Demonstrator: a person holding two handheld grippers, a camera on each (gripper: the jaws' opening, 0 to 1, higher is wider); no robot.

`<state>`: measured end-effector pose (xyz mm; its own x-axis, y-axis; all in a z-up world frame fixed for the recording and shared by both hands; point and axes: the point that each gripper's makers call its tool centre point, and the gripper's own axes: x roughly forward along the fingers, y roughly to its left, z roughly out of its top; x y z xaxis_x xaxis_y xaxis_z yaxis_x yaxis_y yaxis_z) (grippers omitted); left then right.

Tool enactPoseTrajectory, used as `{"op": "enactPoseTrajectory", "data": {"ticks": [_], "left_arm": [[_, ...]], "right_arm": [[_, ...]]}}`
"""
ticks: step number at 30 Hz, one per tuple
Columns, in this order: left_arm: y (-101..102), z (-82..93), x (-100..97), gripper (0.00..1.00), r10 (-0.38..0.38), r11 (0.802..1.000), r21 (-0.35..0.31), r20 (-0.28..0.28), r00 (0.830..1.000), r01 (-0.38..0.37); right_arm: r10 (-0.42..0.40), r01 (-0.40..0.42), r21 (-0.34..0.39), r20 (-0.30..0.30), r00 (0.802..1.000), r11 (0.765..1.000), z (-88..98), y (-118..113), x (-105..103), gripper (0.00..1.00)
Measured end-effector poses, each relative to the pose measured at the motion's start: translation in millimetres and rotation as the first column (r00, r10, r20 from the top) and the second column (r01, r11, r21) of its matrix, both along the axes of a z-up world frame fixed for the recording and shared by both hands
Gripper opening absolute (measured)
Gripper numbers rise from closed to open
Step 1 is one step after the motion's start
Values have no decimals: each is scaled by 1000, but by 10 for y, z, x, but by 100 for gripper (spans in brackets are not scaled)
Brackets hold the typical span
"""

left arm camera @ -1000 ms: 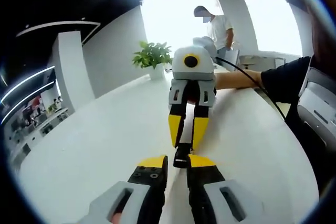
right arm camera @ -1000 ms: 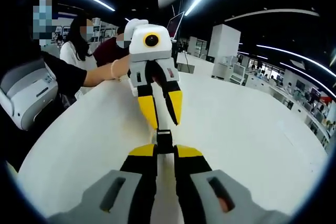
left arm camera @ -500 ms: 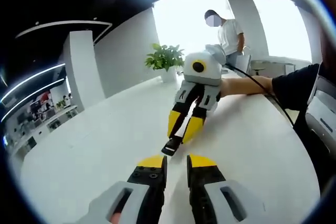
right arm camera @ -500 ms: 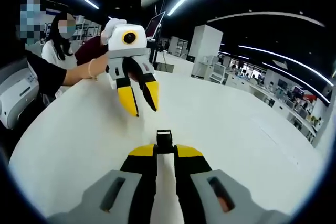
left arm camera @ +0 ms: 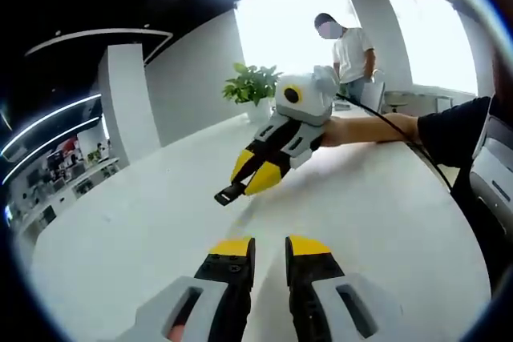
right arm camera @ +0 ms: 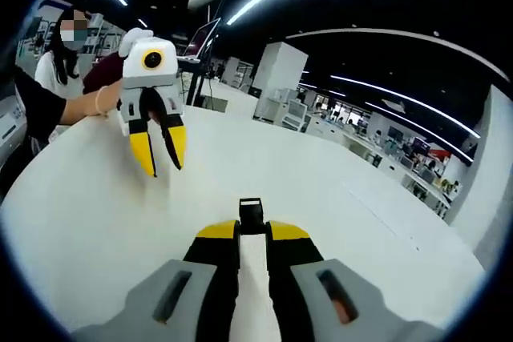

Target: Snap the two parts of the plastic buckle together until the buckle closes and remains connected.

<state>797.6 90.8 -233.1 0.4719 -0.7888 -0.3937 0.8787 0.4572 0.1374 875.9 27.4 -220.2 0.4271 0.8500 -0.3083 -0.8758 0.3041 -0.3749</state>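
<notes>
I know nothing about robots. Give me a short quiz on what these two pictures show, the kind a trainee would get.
1. True or false: the left gripper holds the buckle.
2. In the left gripper view, what stands beyond the right gripper? A: potted plant. B: lamp. C: bottle.
3. Fill in: the right gripper's jaws are ____ on the buckle.

Key: 1 false, its jaws are apart and empty; 2 A; 3 shut.
</notes>
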Motion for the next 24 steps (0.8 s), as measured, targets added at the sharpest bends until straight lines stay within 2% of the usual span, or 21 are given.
{"op": "enactPoseTrajectory", "data": {"ticks": [14,24], "left_arm": [[64,21,70,14,44,999,-18,-10,999,-45],[61,-16,67,14,38,999,-21,-33,999,-38]], "right_arm": [[-49,51,-48,53,997,998,-60,-40,193,11],[-81,92,-98,107,991,991,-117,-106,355,11]]}}
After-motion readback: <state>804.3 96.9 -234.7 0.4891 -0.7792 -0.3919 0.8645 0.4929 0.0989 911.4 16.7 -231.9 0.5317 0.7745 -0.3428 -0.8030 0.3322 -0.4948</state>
